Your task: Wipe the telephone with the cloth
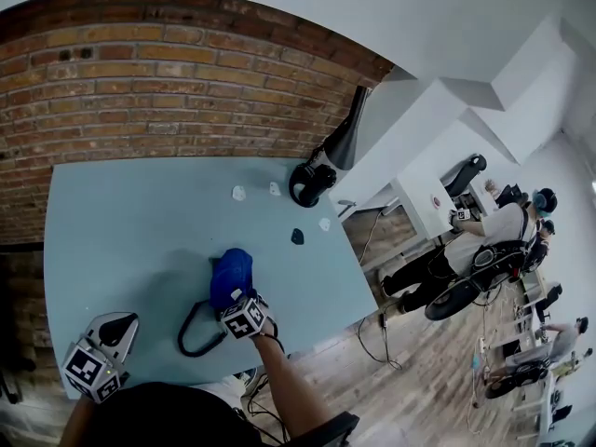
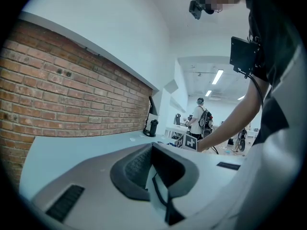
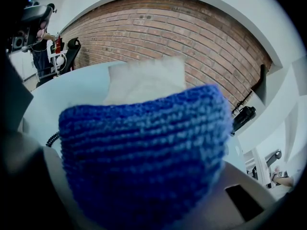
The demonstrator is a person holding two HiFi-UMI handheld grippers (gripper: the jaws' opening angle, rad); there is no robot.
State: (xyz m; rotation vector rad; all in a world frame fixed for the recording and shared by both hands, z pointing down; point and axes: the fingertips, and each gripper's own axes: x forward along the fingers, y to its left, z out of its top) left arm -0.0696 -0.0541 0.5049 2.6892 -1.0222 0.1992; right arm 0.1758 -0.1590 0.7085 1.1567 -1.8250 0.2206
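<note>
A blue knitted cloth [image 1: 231, 276] lies bunched near the front of the pale blue table [image 1: 130, 222], and my right gripper [image 1: 238, 304] is shut on it. The cloth [image 3: 144, 147] fills the right gripper view and hides the jaws. Beyond it shows a white body [image 3: 144, 78], apparently the telephone, which the cloth hides in the head view. A black cord [image 1: 197, 331] loops out on the table to the cloth's left. My left gripper [image 1: 112, 329] hovers at the table's front left corner, away from the cloth. Its jaws [image 2: 154, 176] are shut with nothing between them.
A black lamp base [image 1: 312, 182] stands at the table's back right. Small white scraps [image 1: 239, 193] and a dark bit [image 1: 297, 237] lie near it. A brick wall [image 1: 186, 73] runs behind the table. People and scooters [image 1: 470, 268] are on the floor to the right.
</note>
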